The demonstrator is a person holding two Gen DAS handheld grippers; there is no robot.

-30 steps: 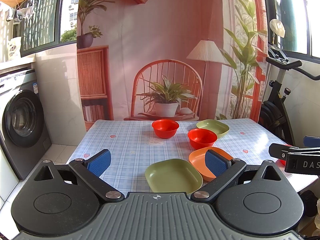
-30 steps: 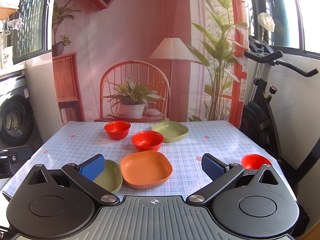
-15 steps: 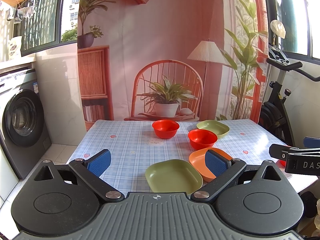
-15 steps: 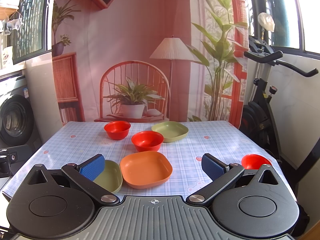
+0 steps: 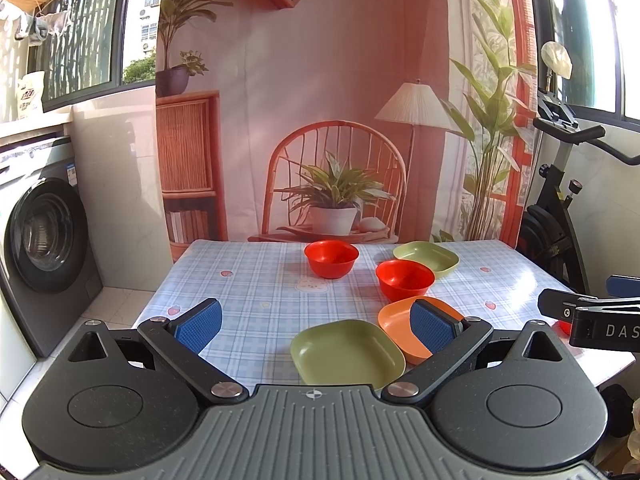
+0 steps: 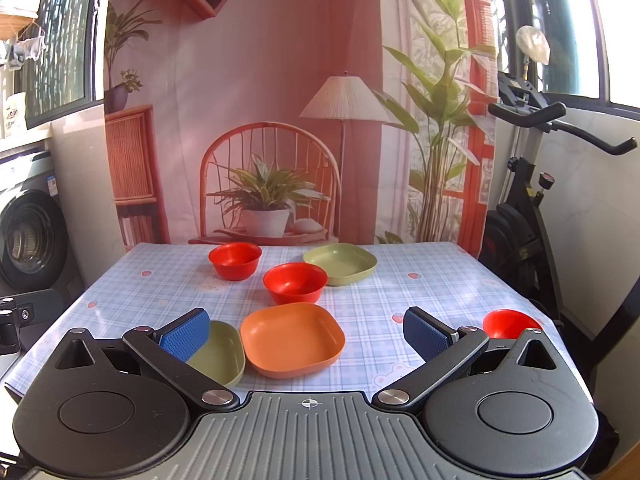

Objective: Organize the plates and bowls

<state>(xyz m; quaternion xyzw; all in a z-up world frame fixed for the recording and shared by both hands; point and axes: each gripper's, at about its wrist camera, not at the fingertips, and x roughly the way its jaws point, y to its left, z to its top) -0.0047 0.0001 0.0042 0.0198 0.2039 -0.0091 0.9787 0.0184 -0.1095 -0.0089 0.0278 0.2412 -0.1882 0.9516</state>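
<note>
Left claw [image 5: 316,322] and right claw [image 6: 306,330], both spread wide and empty, above the bench [image 6: 384,300] (checked cloth) bearing an orange plate [image 6: 292,344] beside a green plate [image 5: 347,352].

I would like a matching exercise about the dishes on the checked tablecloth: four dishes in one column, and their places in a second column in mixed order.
Column 1
1. orange plate
2. far green plate
3. near green plate
4. lone red bowl

Column 2
A. near the table's right edge, apart from the other dishes
B. nearest the left gripper
C. in front of the middle red bowl
D. behind the middle red bowl, to its right

Pairs: 1-C, 2-D, 3-B, 4-A
</note>
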